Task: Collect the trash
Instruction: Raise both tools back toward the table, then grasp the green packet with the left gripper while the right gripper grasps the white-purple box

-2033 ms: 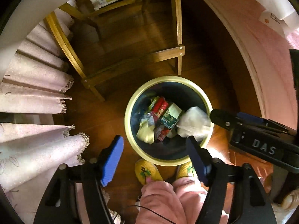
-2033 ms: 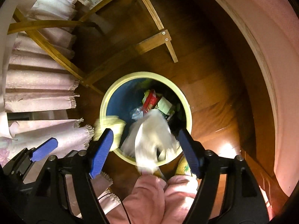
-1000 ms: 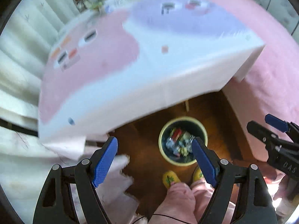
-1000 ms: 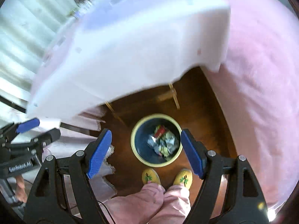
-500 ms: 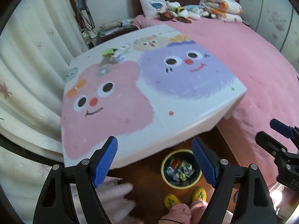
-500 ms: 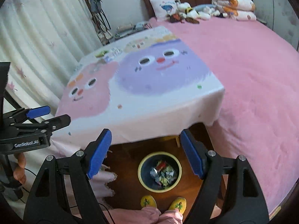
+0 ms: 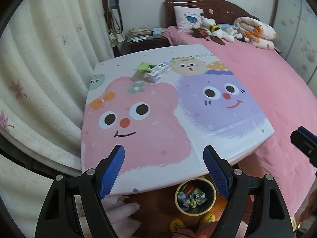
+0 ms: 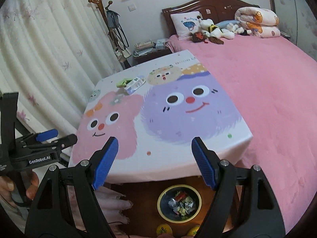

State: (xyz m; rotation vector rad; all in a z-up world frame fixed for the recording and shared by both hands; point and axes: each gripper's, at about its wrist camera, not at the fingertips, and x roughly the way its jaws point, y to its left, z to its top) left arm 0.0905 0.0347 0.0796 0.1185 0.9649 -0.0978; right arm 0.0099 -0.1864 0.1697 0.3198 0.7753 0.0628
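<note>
A yellow-rimmed dark bin (image 7: 195, 196) full of crumpled wrappers stands on the floor under the table's near edge; it also shows in the right wrist view (image 8: 179, 203). At the table's far end lie a small white-and-blue carton (image 7: 158, 72) and a green wrapper (image 7: 143, 67), seen in the right wrist view as the carton (image 8: 134, 84) and the wrapper (image 8: 123, 82). My left gripper (image 7: 164, 171) is open and empty above the table's near edge. My right gripper (image 8: 153, 163) is open and empty too.
The table wears a cartoon cloth (image 7: 150, 123) with pink and purple faces. A pink bed (image 8: 261, 75) runs along the right. Curtains (image 7: 39, 63) hang at left. A nightstand with books (image 7: 138, 35) and a coat rack (image 8: 103, 6) stand behind. Yellow slippers (image 7: 176, 226) are by the bin.
Both grippers have risen from over the bin to above the table and tilted up to face the room. A white crumpled piece dropped into the bin. Both stay open.
</note>
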